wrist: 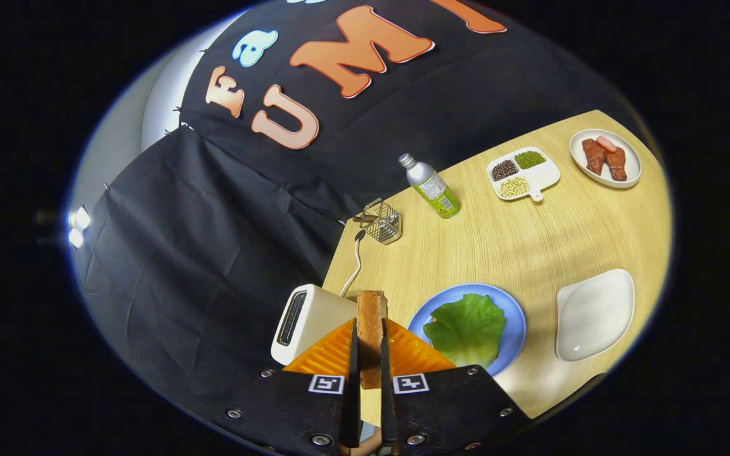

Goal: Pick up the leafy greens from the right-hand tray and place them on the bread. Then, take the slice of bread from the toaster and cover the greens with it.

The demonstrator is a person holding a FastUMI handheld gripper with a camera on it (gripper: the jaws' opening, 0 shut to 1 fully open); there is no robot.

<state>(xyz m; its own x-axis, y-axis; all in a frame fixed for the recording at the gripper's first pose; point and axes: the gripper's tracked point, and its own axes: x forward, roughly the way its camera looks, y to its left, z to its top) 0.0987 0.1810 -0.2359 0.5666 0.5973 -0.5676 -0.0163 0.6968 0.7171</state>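
Observation:
My gripper [370,345] is shut on a slice of toasted bread [371,316], which stands on edge between the orange fingers [330,354] and sticks out ahead of them. It hangs in the air above the table. Just to the left of the fingers stands the white toaster [305,320], its slot dark. Right of the fingers, a blue plate [514,316] carries the leafy greens [466,329], which spread flat over whatever lies under them; any bread beneath is hidden. Further right sits an empty white tray [596,313].
Beyond the fingers on the wooden table [517,240] stand a wire basket [383,221], a green bottle [431,187], a divided white dish of beans [522,172] and a plate of meat slices [604,158]. The toaster's white cord [355,266] runs toward the basket.

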